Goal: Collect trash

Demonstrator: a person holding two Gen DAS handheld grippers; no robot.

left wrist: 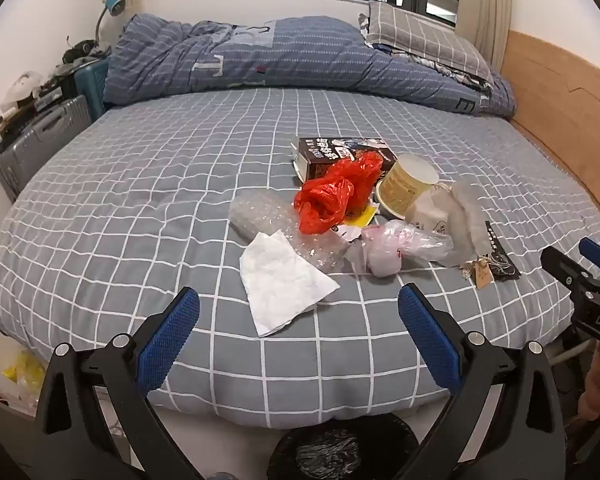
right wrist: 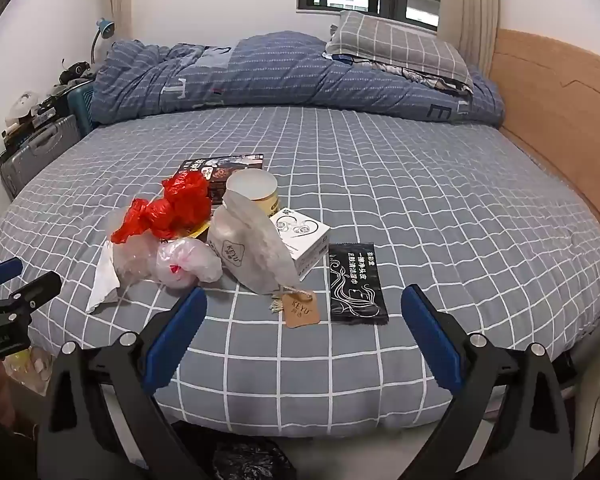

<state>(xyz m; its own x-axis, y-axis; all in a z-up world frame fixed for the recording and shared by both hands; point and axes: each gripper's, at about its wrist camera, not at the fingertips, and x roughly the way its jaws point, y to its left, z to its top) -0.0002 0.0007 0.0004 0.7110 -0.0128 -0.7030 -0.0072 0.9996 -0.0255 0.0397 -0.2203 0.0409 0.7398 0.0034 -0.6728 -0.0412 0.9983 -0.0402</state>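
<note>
a brown paper tag (right wrist: 301, 311) and a frosted plastic pouch (right wrist: 244, 248) both read "keyu". beside them lie a black sachet with white chinese writing (right wrist: 357, 283), a white box (right wrist: 302, 240), a crumpled red plastic bag (left wrist: 334, 194), a cream paper cup (left wrist: 408, 184), a dark printed carton (left wrist: 340, 152) and a white tissue (left wrist: 284, 280), all heaped near the near edge of the grey checked bed (left wrist: 140, 200). the far and side stretches of the bed lie bare. the left gripper (left wrist: 298, 320) and right gripper (right wrist: 304, 320) hover with jaws spread wide, holding nothing.
</note>
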